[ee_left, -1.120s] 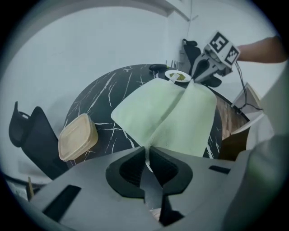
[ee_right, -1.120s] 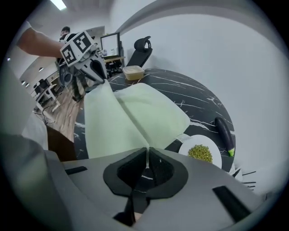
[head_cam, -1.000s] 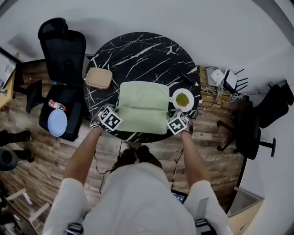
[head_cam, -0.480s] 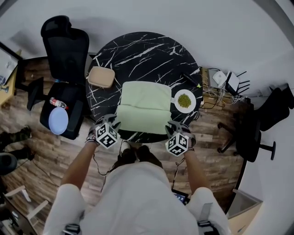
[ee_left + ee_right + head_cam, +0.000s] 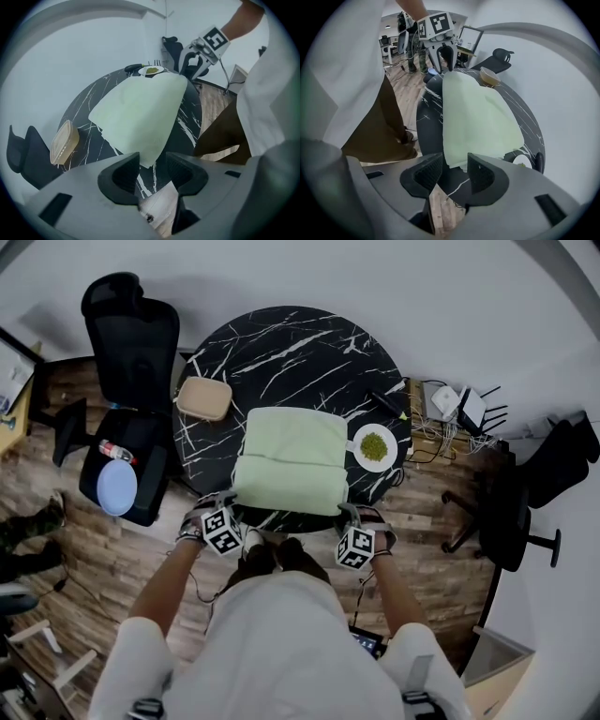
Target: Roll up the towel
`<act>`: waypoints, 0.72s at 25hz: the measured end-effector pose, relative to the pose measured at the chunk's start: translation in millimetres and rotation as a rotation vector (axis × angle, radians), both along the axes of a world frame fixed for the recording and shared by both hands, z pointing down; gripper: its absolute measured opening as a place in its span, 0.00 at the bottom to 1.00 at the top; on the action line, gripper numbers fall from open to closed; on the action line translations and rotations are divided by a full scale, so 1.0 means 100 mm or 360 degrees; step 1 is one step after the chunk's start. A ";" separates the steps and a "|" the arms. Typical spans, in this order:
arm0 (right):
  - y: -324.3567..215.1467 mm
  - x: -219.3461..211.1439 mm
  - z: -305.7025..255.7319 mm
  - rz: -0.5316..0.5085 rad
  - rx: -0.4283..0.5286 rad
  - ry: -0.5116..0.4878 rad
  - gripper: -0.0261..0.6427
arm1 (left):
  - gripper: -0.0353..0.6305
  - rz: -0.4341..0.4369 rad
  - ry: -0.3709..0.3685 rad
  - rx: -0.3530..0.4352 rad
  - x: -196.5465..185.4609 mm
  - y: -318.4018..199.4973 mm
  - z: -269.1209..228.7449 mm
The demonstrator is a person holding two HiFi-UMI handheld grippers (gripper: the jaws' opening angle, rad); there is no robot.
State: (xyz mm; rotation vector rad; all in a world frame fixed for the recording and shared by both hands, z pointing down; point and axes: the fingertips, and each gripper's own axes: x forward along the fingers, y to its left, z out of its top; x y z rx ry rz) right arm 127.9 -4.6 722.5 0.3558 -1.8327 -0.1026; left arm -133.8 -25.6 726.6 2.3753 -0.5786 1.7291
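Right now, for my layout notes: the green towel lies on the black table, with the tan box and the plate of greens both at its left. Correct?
No: the plate sits right of the towel, opposite the tan box, per the head view.

Marble table (image 5: pixel 281 343), towel (image 5: pixel 292 460), plate (image 5: pixel 374 446), tan box (image 5: pixel 203 398)

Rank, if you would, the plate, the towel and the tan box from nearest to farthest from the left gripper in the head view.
1. Towel: its near left corner lies just ahead of the left gripper, whose jaws have just been opening with nothing between them.
2. Tan box: farther back, on the left.
3. Plate: across the towel, on the right.
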 end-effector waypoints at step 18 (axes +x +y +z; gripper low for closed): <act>0.06 0.09 0.02 0.0212 -0.0108 -0.0032 0.05 | 0.08 -0.0122 -0.0007 -0.0119 -0.09 0.03 0.03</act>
